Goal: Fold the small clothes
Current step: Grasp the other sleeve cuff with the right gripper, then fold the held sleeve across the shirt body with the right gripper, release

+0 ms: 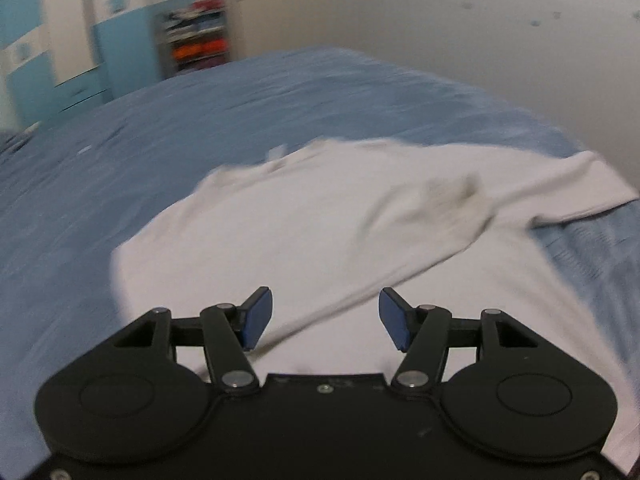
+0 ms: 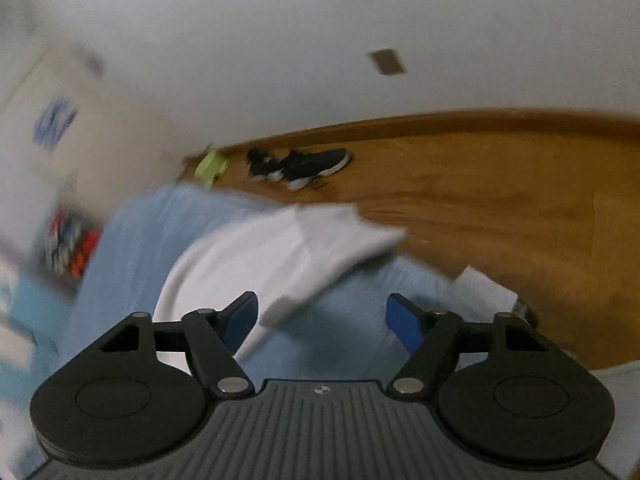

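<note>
Now the left gripper (image 1: 325, 316) hangs over a white T-shirt (image 1: 320, 232) spread on the blue bedsheet (image 1: 200, 120), jaws apart and empty. Further right, the right gripper (image 2: 323, 322) also gapes, holding nothing, beside the shirt's sleeve (image 2: 340, 236).

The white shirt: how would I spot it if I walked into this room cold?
Find the bed with the blue cover filling most of the room. The white shirt lies spread on top, one sleeve reaching the bed's edge above the wooden floor. It is the only pale thing on the blue, right ahead of the open left claw.
</note>
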A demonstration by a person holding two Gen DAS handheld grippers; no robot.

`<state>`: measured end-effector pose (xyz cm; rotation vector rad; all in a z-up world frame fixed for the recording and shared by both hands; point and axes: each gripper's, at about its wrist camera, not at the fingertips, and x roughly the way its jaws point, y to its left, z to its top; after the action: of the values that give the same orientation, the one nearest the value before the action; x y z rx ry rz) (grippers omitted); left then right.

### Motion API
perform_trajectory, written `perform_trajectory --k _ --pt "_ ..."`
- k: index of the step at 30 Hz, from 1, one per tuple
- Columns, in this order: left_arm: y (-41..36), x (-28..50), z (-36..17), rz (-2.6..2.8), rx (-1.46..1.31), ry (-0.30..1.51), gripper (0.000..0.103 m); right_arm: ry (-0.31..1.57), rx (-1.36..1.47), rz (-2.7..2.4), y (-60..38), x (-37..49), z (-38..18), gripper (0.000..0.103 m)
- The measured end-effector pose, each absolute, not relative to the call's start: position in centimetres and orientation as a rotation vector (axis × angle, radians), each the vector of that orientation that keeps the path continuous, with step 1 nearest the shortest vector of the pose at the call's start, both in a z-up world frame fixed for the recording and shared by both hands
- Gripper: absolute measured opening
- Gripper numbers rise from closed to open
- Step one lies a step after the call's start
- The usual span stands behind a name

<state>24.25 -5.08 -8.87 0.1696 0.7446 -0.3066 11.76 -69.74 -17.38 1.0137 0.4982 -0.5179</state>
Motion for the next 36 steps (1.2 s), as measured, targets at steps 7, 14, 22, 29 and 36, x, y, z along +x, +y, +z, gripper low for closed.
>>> perform_trajectory --k 7,14,22,29,36 --pt "2.5 20.8 -11.2 -0.07 0.055 0.817 0.061 0.443 1.063 -0.559 -71.1 14.7 -19.2 0.013" --pt "5.1 22.2 -13.0 0.1 0.057 0.916 0.061 0.288 0.729 -0.471 -64.8 15.3 -10.9 0.011" --pt "7.6 23.0 -12.1 0.207 0.03 0.893 0.061 0.362 0.525 -0.276 -53.4 19.0 -7.3 0.01" --pt "11.4 23.4 -10.9 0.219 -0.001 0.86 0.061 0.456 0.489 -0.146 -43.2 22.5 -7.5 0.01" --pt "14.8 23.8 -11.6 0.187 -0.021 0.858 0.061 0.499 0.445 0.011 -32.2 24.6 -5.7 0.01"
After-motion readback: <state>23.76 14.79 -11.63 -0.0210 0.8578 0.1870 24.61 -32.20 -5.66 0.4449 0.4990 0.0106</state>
